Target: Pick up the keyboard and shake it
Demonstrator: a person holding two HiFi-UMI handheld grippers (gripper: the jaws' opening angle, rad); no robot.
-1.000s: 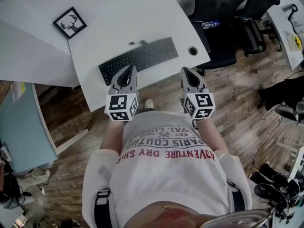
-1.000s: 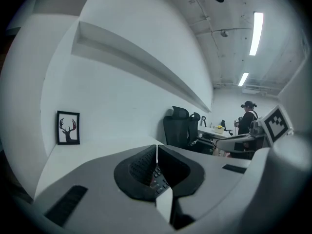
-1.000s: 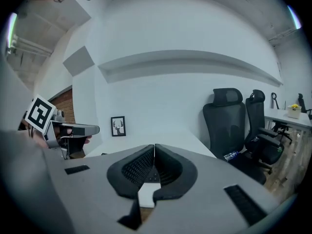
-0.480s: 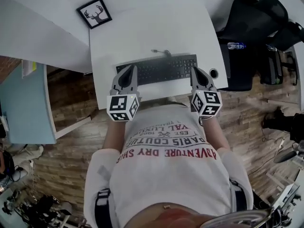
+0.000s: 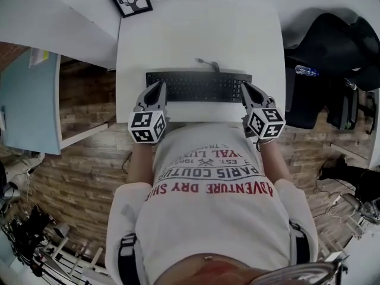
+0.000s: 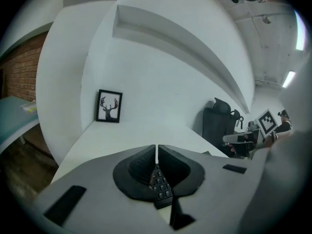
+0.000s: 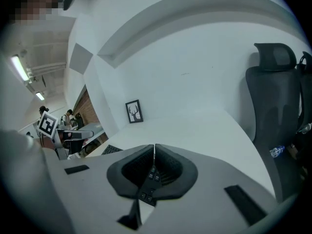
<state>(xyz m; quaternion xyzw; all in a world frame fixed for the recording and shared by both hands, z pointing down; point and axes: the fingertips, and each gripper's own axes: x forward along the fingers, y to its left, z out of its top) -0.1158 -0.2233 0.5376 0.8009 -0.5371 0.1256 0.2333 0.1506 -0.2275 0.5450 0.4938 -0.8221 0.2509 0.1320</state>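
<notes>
2 grippers reached 1 keyboard, fingers together

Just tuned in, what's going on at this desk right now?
A person holds a gripper in each hand at the black keyboard, which lies flat on the white desk. The left gripper is at the keyboard's left end and the right gripper at its right end. Both sets of jaws are shut with nothing clamped between them, so the keyboard has not been picked up yet.
</notes>
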